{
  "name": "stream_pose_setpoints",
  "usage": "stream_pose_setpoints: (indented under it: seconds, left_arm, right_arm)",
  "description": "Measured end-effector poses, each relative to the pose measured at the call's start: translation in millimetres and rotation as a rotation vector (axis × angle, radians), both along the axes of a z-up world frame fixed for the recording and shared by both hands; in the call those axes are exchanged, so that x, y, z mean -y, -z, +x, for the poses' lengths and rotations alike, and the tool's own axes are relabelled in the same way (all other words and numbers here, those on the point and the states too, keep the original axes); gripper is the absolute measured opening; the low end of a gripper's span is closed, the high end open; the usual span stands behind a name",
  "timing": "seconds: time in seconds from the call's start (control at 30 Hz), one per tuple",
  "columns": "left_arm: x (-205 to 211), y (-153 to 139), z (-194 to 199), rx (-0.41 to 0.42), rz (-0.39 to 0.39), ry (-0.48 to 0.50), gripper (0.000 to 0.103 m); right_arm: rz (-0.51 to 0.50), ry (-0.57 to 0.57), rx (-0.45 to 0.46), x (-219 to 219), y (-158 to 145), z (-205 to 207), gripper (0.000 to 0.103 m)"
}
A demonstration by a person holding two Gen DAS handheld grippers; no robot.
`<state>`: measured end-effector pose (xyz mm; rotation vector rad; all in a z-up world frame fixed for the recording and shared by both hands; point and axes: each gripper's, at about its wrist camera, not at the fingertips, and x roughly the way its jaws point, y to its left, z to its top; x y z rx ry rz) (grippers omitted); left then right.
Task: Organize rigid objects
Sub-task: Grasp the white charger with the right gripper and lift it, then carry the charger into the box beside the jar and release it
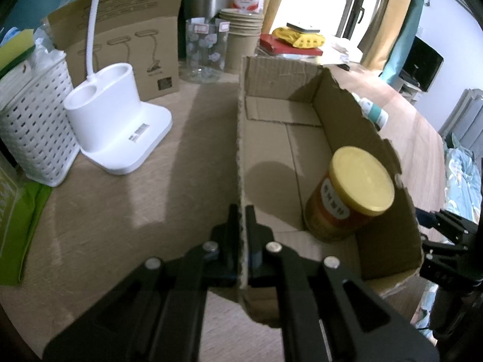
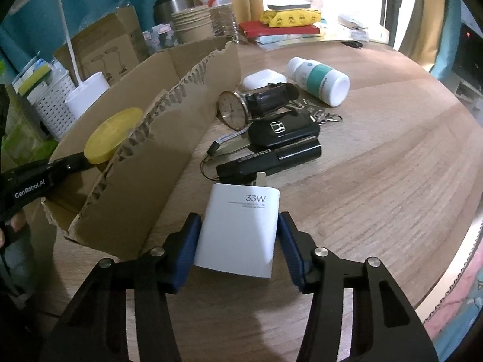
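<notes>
An open cardboard box [image 1: 286, 138] lies on the wooden table; its outer wall shows in the right wrist view [image 2: 169, 138]. A yellow-lidded jar [image 1: 347, 193] stands inside it, and its lid shows in the right wrist view [image 2: 113, 134]. My left gripper [image 1: 241, 211] is shut on the box's near wall. My right gripper [image 2: 240, 226] is shut on a white 33W charger [image 2: 241, 229], just right of the box. Beyond it lie a black tube [image 2: 271, 157], a car key [image 2: 283, 131], a watch [image 2: 235, 110], a white earbud case [image 2: 262, 78] and a white bottle [image 2: 318, 80].
A white lamp base [image 1: 117, 117], a white basket [image 1: 33, 126] and a cardboard package [image 1: 126, 45] stand left of the box. Jars, paper cups [image 1: 241, 33], books and snack packs [image 2: 289, 18] crowd the back. The table edge curves at the right [image 2: 452, 241].
</notes>
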<state>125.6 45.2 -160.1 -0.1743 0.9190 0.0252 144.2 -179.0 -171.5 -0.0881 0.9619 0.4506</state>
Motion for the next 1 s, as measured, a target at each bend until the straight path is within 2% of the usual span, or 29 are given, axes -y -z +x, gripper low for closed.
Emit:
stream_pose_setpoints:
  seconds: [0.4,1.0]
  left_arm:
    - [0.3,-0.2,-0.2,-0.001,0.000,-0.001,0.003]
    - [-2.0,2.0,2.1,0.002,-0.015,0.004,0.003]
  right_arm:
    - [0.020,0.013,0.053,7.0,-23.0,-3.9,0.052]
    - [0.042,-0.022,0.172,-5.6,-77.5,7.3,0.052]
